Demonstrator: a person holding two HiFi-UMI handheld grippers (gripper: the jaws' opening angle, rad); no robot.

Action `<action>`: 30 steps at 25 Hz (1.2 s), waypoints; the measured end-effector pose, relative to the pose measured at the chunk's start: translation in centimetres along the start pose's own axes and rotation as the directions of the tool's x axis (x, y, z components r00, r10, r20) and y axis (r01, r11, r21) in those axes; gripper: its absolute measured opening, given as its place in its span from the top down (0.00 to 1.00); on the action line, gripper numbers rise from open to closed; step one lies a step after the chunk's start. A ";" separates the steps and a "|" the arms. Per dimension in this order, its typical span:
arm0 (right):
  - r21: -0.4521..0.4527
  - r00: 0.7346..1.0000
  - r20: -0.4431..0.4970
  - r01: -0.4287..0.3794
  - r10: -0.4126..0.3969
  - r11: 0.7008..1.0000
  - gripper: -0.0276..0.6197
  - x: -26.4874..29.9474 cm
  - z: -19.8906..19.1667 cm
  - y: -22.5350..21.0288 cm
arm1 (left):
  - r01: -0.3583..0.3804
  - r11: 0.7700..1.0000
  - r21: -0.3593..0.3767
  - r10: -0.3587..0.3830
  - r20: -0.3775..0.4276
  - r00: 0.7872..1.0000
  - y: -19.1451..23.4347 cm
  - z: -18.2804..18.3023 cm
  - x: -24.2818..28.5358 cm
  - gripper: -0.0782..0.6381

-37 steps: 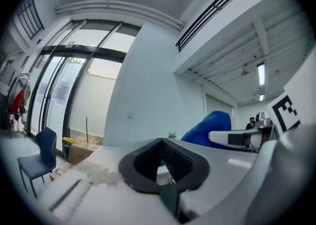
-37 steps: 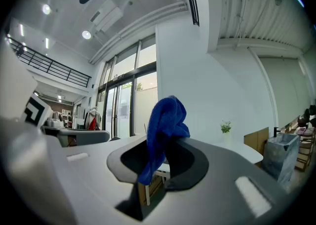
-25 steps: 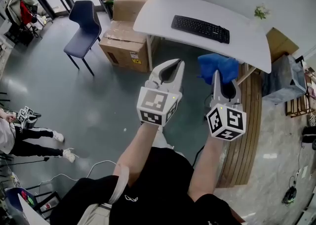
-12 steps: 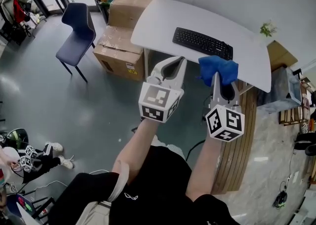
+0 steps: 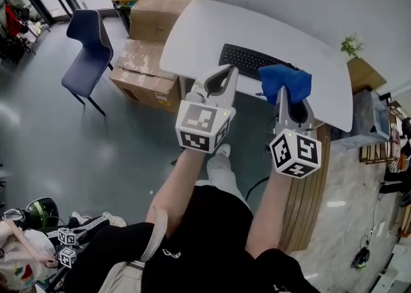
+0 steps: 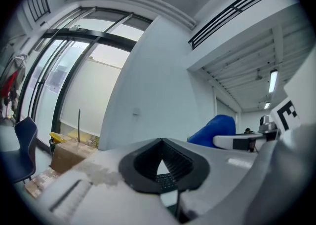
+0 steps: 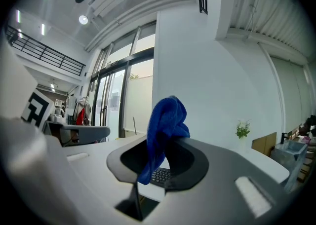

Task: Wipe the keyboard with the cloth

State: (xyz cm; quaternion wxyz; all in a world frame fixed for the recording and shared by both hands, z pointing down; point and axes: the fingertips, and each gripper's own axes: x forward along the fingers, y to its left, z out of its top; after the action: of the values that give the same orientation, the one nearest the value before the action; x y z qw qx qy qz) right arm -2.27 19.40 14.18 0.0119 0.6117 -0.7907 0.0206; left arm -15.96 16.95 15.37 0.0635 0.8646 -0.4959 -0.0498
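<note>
Now R hand-held gripper (image 5: 283, 96) clamps blue cloth (image 5: 285, 81) nr keyboard (image 5: 243, 60) (L hand-held gripper (image 5: 229, 70) closed, empty).

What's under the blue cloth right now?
The black keyboard on the white table. The blue cloth, clamped in the right claw, covers its right end in the head view, so that part cannot be seen.
</note>
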 end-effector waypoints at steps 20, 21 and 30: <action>0.144 0.967 -0.173 -0.161 0.185 0.976 0.83 25.4 -9.7 -5.9 | -0.078 0.996 -0.031 0.069 -0.235 0.969 10.7 -11.4 21.9 0.90; 0.153 0.964 -0.181 -0.167 0.194 0.974 0.83 26.2 -10.2 -5.7 | -0.087 0.996 -0.027 0.077 -0.244 0.967 11.4 -11.7 22.3 0.90; 0.243 0.907 -0.315 -0.208 0.280 0.947 0.83 31.4 -17.2 -3.1 | -0.161 0.985 -0.059 0.123 -0.409 0.904 15.6 -18.2 23.8 0.90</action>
State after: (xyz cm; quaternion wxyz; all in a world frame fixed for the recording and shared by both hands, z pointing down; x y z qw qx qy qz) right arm -7.26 -10.95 32.78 0.0849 0.4921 -0.8406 0.2097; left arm -14.57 -10.34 35.30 0.2072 0.8139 -0.5311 0.1119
